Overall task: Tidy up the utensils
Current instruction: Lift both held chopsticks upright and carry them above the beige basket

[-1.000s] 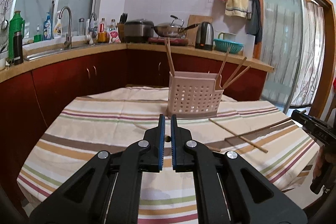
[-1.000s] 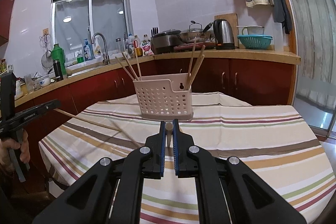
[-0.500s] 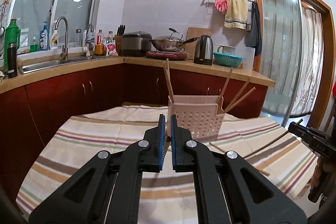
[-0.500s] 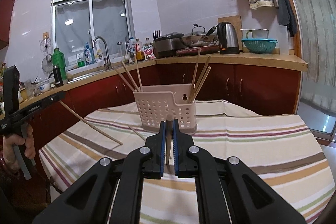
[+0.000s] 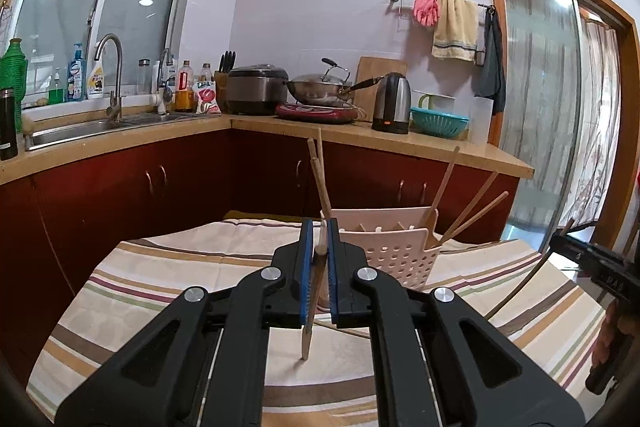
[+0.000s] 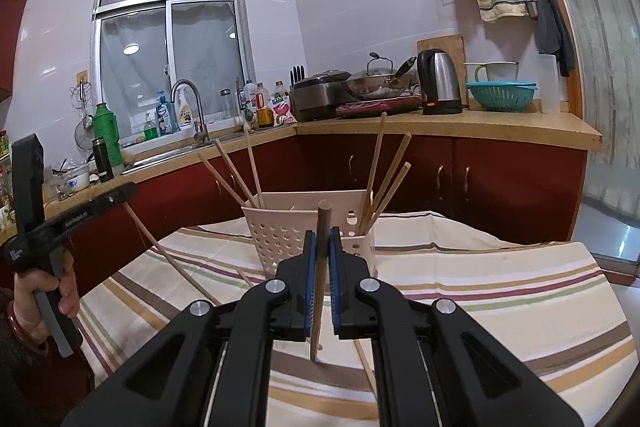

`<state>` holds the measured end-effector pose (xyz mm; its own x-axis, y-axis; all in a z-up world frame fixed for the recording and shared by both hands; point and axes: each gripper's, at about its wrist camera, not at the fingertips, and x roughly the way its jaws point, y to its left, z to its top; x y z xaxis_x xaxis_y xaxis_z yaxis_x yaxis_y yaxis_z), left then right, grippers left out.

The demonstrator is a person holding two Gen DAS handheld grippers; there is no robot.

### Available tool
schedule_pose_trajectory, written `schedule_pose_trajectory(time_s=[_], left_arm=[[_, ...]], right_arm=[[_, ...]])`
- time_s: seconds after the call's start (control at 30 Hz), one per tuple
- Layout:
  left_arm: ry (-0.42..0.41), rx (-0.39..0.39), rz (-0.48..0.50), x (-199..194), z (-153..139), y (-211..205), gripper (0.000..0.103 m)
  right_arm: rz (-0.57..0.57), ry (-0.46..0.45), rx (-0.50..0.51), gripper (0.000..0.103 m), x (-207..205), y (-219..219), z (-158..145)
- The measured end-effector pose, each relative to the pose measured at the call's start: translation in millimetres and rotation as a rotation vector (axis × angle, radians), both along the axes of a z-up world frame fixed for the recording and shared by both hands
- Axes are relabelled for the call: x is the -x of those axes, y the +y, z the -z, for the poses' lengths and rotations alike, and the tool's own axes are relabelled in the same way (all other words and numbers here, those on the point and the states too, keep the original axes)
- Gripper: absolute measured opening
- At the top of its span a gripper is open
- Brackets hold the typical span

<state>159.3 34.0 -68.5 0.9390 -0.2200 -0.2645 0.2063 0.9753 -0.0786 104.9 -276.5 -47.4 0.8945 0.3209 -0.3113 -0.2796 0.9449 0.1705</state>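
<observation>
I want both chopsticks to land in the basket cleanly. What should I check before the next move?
1. Left hand-held gripper shut on its chopstick: ok.
2. Right hand-held gripper shut on its chopstick: ok.
3. Both held chopsticks hang clear of the striped tablecloth: ok.
4. Basket upright, top open: ok.
5. Free room in the compartments among the chopsticks already there: cannot tell.
6. Loose chopstick left on the cloth: not ok.
</observation>
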Motion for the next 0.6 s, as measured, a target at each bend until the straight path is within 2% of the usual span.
schedule_pose_trajectory(time_s=[0.33,0.47,0.6], left_arm=[[0.02,-0.001,-0.005,-12,11,0,0.007],[0.015,0.014,0.008,-11,2,0,0.006],[0.009,0.025,0.043,-8,-17,-1,0.006]], right_arm=[[0.002,-0.004,-0.007,0.007,-7,1,-1],[-0.001,-0.016,-0.017,0.007,-9,1,-10],[-0.006,-0.05,-0.026,0.007,-11,0,-31]])
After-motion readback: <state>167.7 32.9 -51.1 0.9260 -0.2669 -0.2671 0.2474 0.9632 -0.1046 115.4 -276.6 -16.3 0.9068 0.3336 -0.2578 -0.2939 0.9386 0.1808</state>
